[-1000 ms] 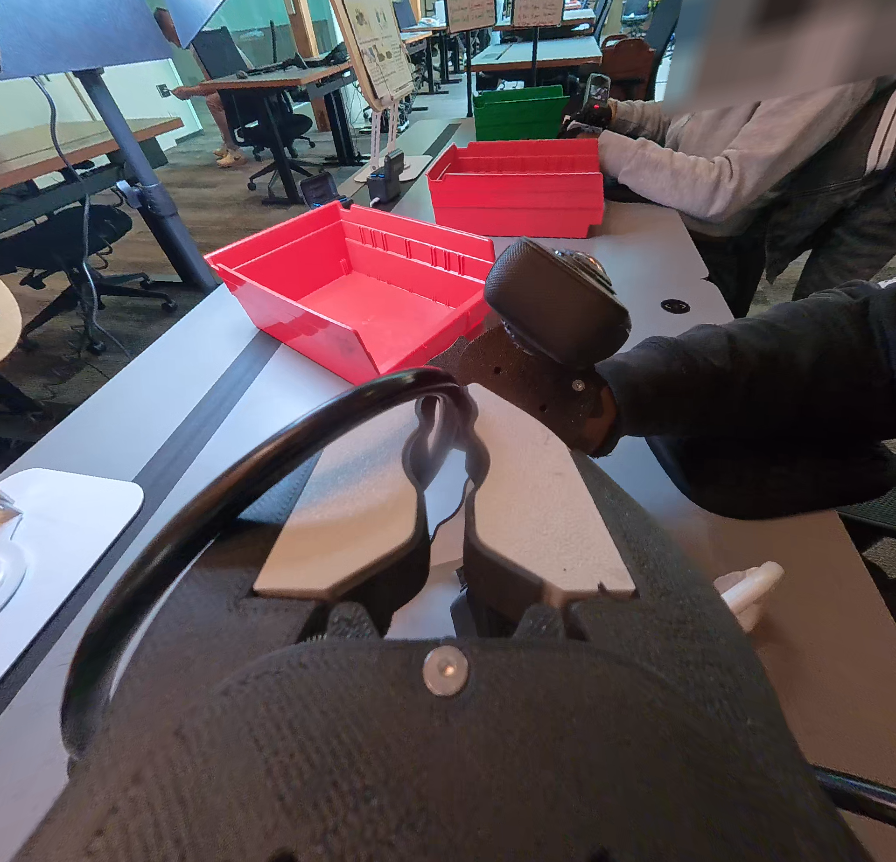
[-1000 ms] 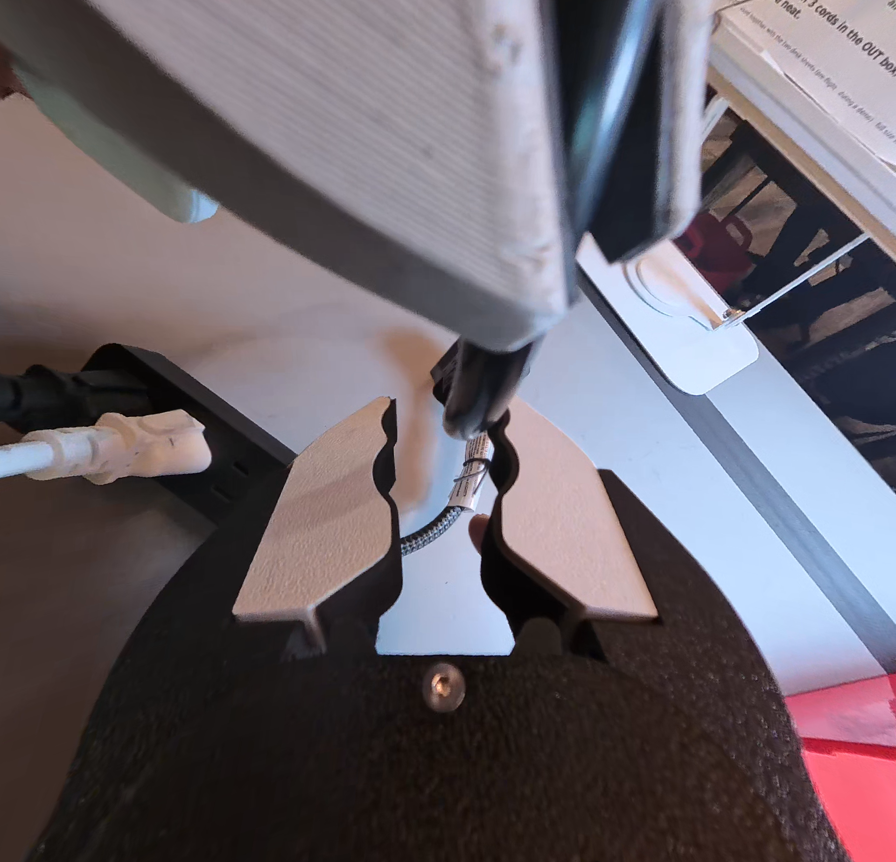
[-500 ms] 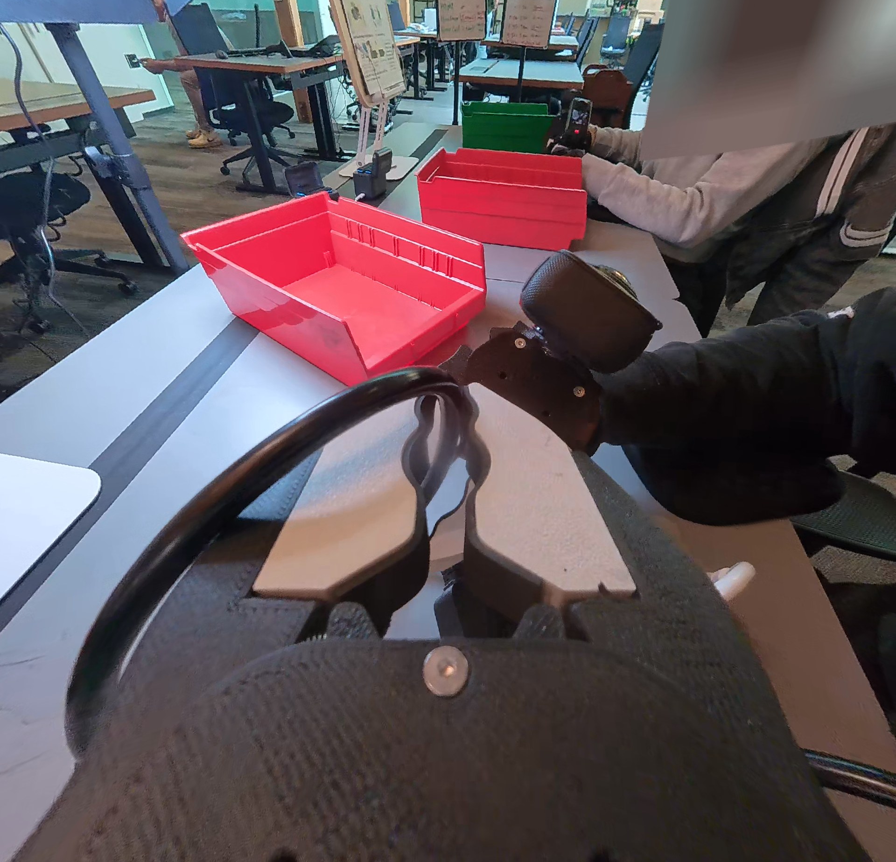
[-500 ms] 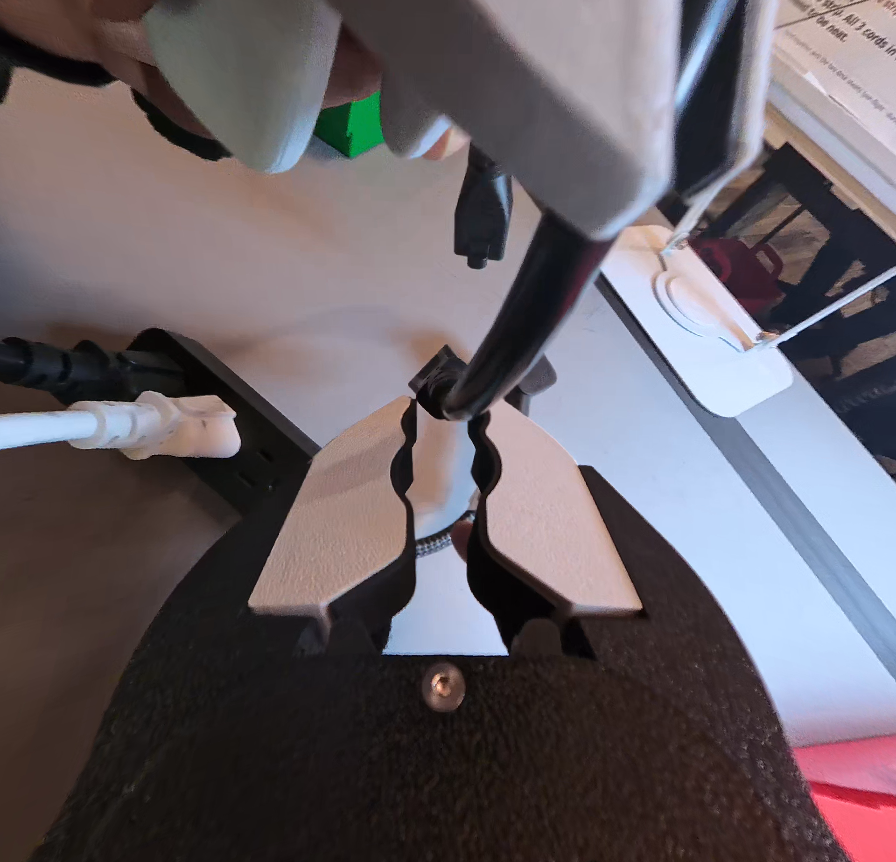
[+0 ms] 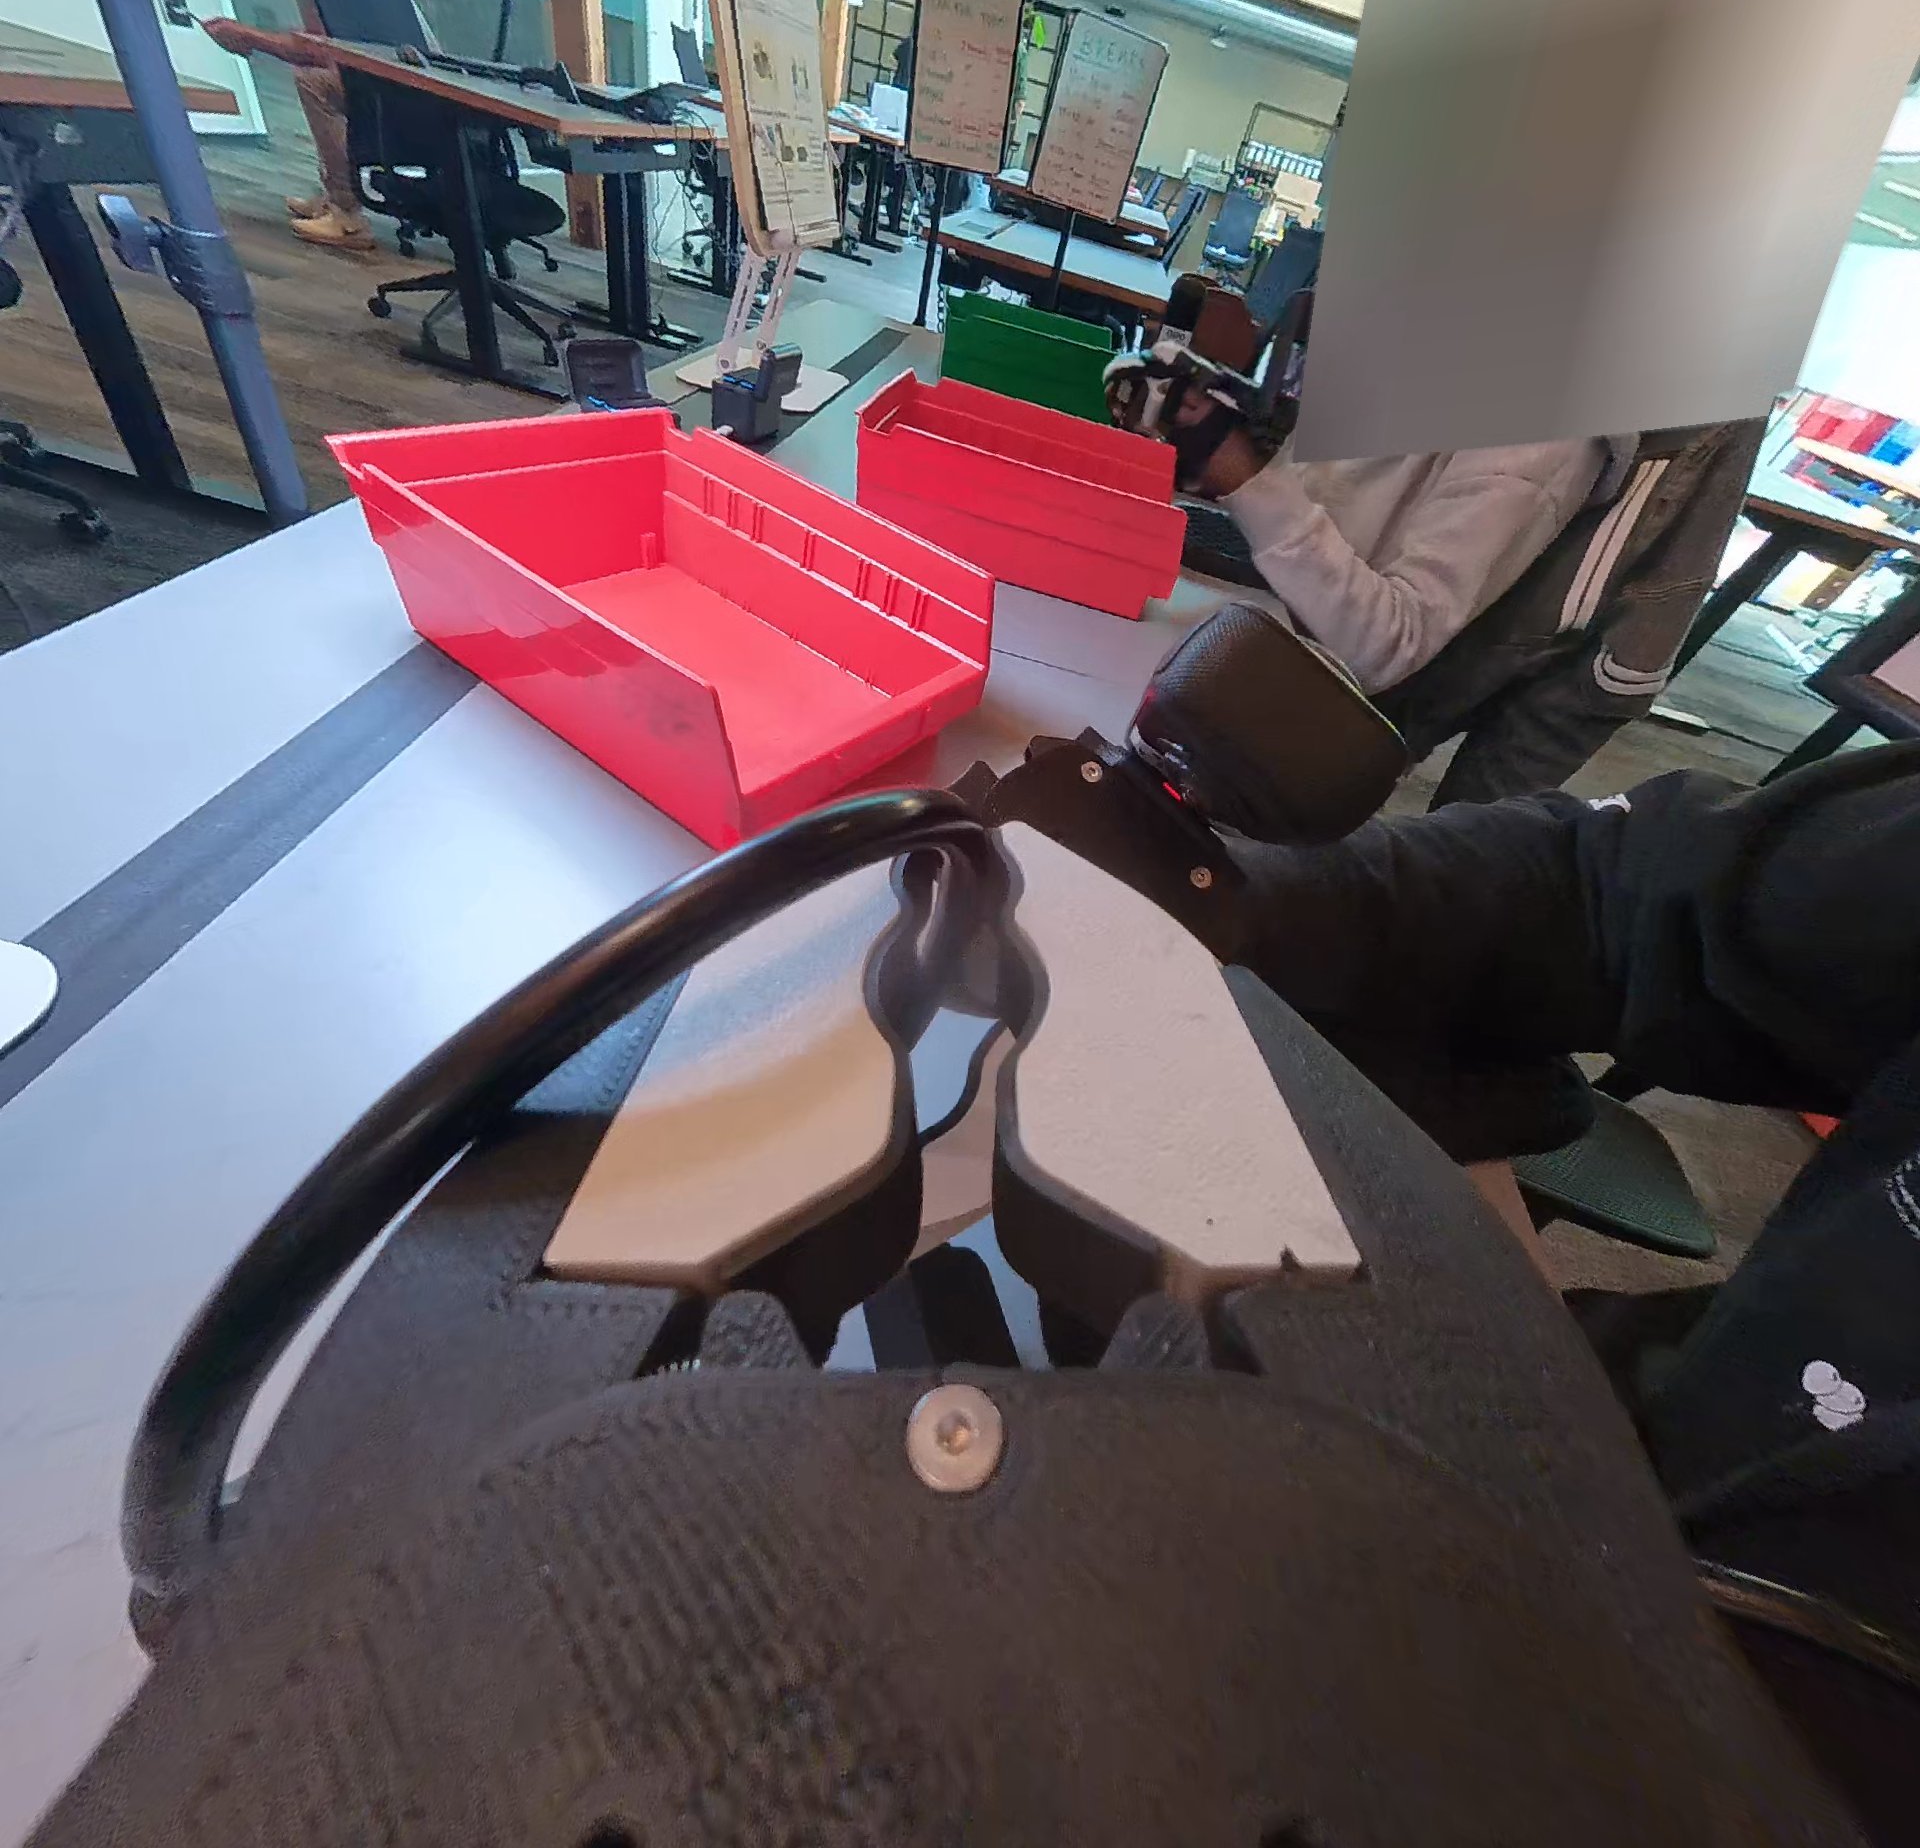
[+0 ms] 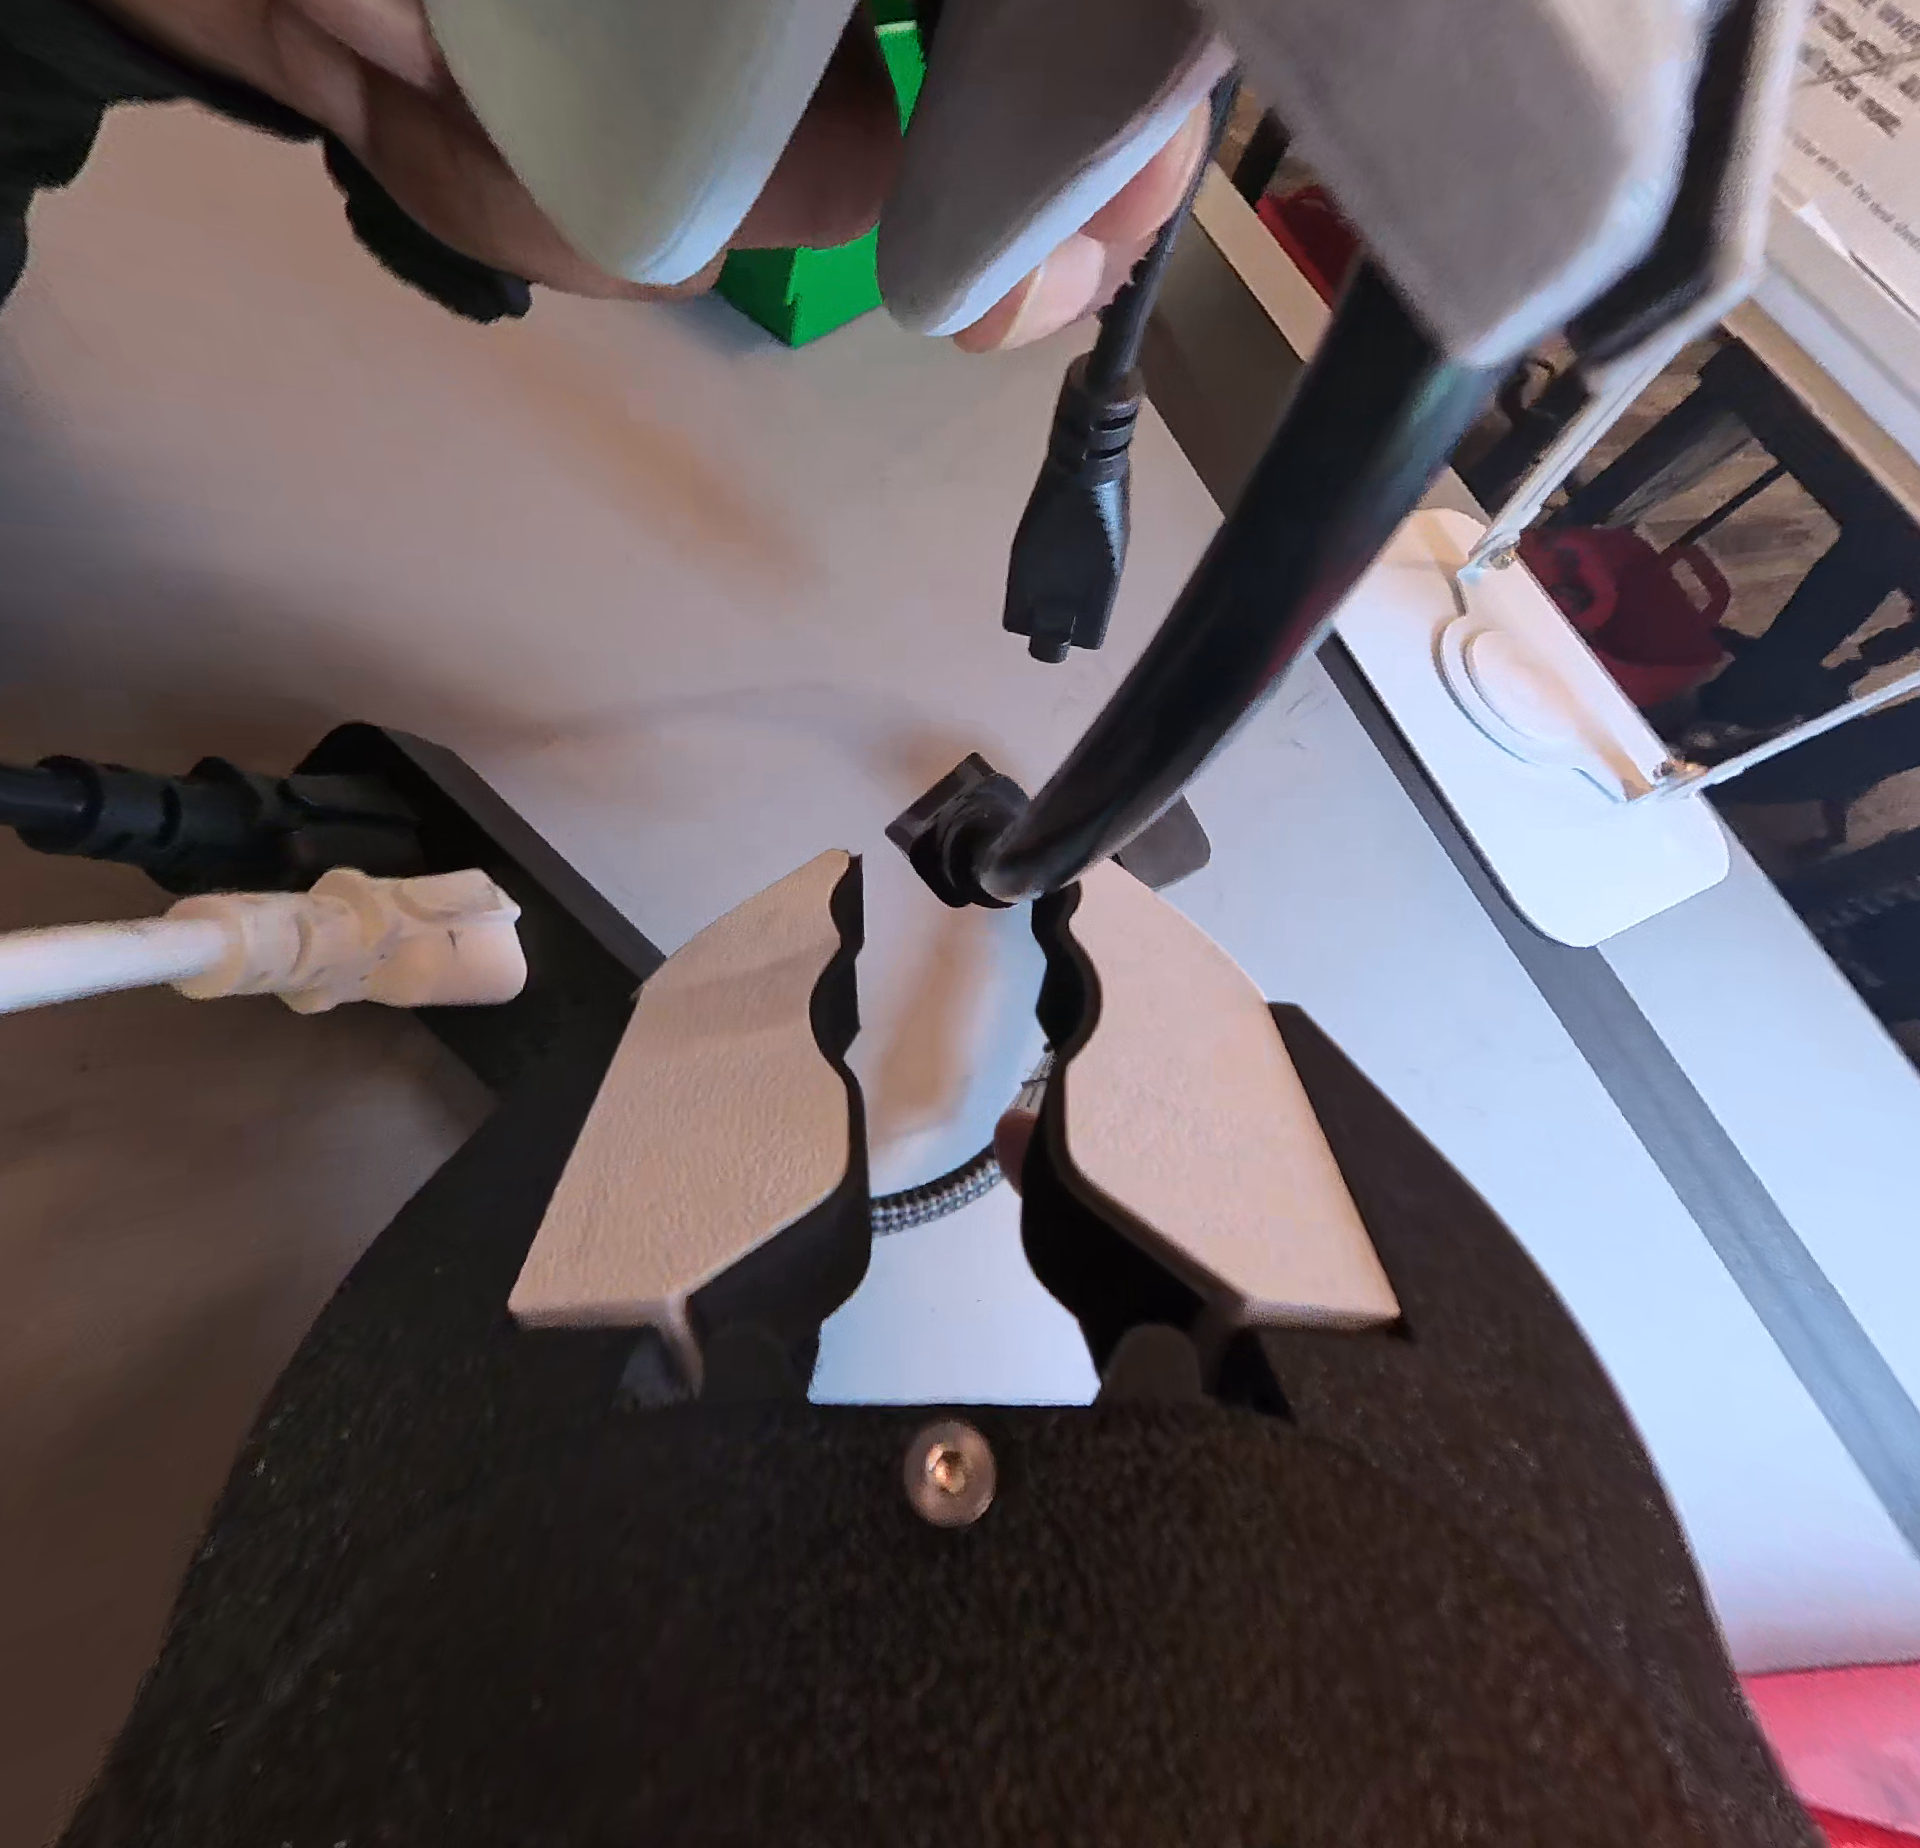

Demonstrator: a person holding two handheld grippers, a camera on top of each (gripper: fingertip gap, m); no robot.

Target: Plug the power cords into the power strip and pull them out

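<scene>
1. The step in hand looks like carrying a black power cord (image 5: pixel 499 1009) to the power strip (image 6: pixel 499 863). The left gripper (image 5: pixel 951 925) is clamped on the cord, which arcs up and away from its jaws.
2. In the right wrist view, the cord's plug (image 6: pixel 951 832) hangs just above the grey table (image 6: pixel 623 551), just right of the strip's near end. The cord's long axis slopes steeply down toward the strip.
3. The right gripper (image 6: pixel 951 925) stands partly spread, holding nothing, its tips just below the plug.
4. A white plug (image 6: pixel 343 941) and a black plug (image 6: pixel 187 811) already sit in the strip.
5. Next, the right gripper likely needs to close on the hanging plug, then turn its prongs toward a free socket.
</scene>
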